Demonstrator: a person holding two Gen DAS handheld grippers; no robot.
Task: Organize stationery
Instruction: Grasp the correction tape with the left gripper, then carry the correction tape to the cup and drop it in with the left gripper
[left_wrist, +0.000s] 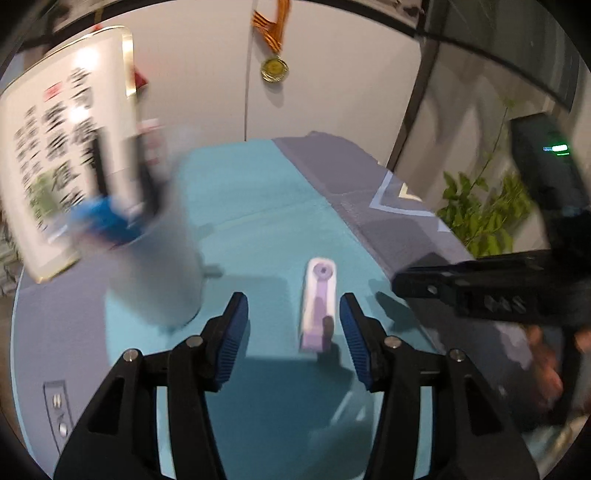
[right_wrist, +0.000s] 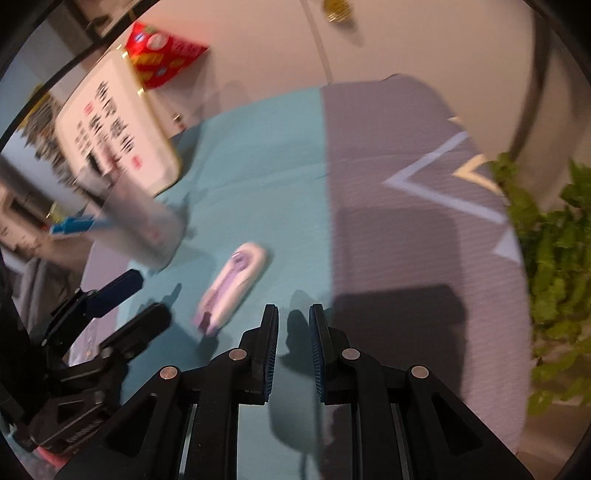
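Observation:
A white and purple stapler lies flat on the teal mat. My left gripper is open and empty, with the stapler's near end just inside its right finger. A grey pen holder cup with a blue item in it stands to the left. In the right wrist view the stapler lies ahead to the left, and the cup is further left. My right gripper is narrowly open and empty above the mat. The left gripper shows at the left there.
A framed plaque with Chinese text stands at the back left against the wall. A green plant is off the table's right edge. A grey cloth covers the table's right part. A power socket panel sits at the near left.

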